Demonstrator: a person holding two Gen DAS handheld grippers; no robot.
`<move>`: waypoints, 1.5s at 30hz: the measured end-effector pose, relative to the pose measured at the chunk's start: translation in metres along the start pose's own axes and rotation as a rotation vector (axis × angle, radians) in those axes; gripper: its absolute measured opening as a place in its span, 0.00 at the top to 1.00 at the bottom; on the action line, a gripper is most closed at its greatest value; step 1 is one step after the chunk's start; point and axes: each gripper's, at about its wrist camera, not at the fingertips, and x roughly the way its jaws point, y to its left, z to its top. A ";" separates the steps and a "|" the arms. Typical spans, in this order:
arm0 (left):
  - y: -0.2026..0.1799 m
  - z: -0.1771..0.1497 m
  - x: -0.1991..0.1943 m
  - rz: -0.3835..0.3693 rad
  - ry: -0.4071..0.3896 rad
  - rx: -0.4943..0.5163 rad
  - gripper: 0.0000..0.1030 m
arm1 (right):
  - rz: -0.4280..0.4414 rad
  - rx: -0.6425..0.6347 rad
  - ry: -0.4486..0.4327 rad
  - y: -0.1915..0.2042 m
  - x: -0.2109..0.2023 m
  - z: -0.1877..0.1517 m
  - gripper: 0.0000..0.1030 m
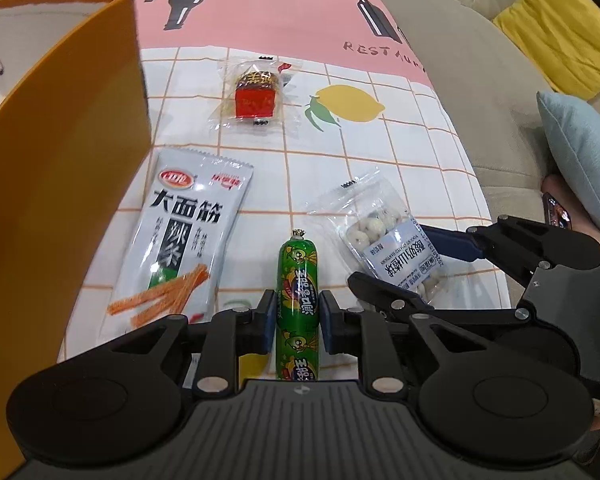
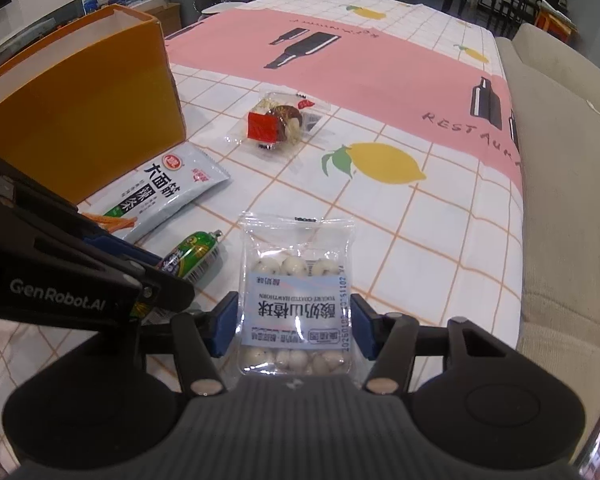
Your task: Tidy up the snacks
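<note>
Both jaws snug: sausage (image 1: 298,300), hawthorn packet (image 2: 296,312).

Both grippers, left (image 1: 298,312) and right (image 2: 294,326), are matte black with blue pads, silver screws and ribbed grey bases; white "GenRobot.AI" lettering.

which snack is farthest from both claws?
The red-labelled snack in clear wrap, alone up the table near the lemon print; sausage, hawthorn bag and grey packet lie closer.

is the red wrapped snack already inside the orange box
No, the red snack in clear wrapper lies on the checked tablecloth, beside the orange box.
</note>
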 end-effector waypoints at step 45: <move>0.120 -0.014 -0.231 0.017 -0.352 -0.075 0.77 | 0.103 -0.037 -0.248 0.162 -0.143 0.061 0.48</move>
